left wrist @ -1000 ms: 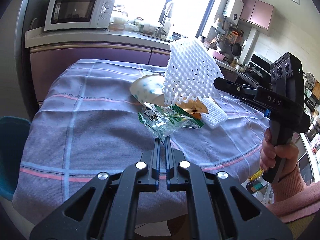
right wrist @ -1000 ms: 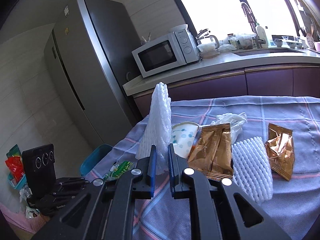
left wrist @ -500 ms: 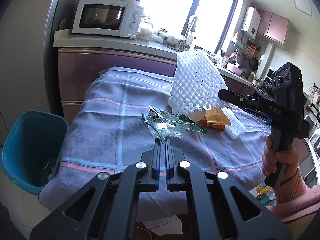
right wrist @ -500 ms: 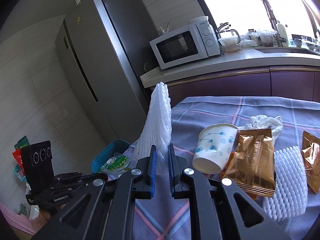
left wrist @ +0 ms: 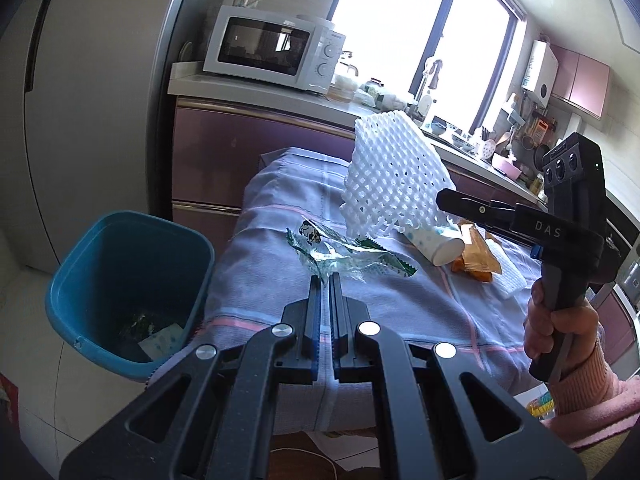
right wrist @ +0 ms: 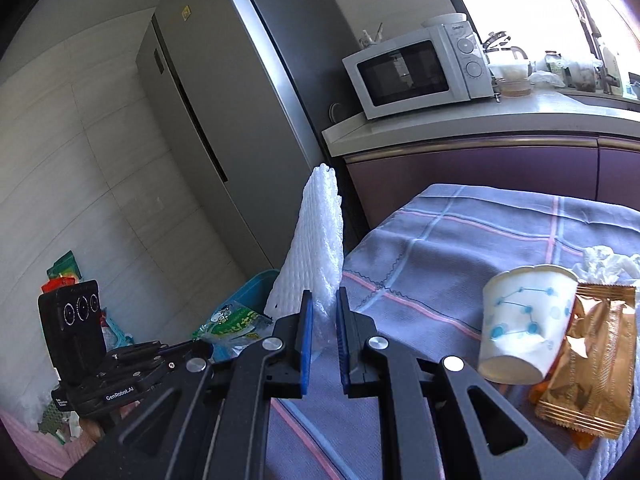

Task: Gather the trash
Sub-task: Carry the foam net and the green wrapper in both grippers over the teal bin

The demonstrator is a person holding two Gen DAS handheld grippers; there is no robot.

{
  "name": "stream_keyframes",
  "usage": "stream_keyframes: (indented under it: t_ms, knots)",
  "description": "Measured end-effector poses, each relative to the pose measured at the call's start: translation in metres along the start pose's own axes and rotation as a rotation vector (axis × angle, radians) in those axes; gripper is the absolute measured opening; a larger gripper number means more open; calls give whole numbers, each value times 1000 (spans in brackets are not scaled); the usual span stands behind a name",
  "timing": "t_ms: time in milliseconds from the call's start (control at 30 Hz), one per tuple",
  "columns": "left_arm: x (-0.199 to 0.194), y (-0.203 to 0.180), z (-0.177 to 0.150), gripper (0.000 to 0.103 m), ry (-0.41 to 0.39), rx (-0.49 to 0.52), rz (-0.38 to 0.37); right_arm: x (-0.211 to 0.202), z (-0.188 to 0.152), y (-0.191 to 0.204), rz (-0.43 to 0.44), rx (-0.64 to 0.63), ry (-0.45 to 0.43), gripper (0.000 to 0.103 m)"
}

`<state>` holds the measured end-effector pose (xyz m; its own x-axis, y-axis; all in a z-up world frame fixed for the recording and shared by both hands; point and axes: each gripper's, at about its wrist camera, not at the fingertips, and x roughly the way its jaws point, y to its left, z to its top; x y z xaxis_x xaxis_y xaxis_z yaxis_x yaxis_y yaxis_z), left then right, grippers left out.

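Right gripper (right wrist: 323, 300) squeezing white foam net (left wrist: 394, 180), left gripper (left wrist: 325, 280) pinching green wrapper (left wrist: 344, 254), blue bin (left wrist: 132, 288) left of table (left wrist: 400, 320), paper cup (right wrist: 520, 328) lying near gold packet (right wrist: 592, 364).

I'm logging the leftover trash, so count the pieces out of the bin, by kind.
Foam nets: 2
Green wrapper: 1
Paper cup: 1
Gold wrapper: 1
Crumpled tissue: 1
Total: 6
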<state>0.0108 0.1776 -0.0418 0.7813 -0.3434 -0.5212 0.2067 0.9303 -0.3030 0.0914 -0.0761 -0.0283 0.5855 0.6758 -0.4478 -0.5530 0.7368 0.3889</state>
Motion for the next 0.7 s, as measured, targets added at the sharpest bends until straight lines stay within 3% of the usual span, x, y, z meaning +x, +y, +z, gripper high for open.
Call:
stream_keyframes:
  t_ms: [267,700]
  knots:
    - [-16,43,-1,5,-18,-73,91,47,8,18,78,-9,70,10]
    - [-14,111,-14,5,11,-197,210,113,11,54,127,-60,188,10]
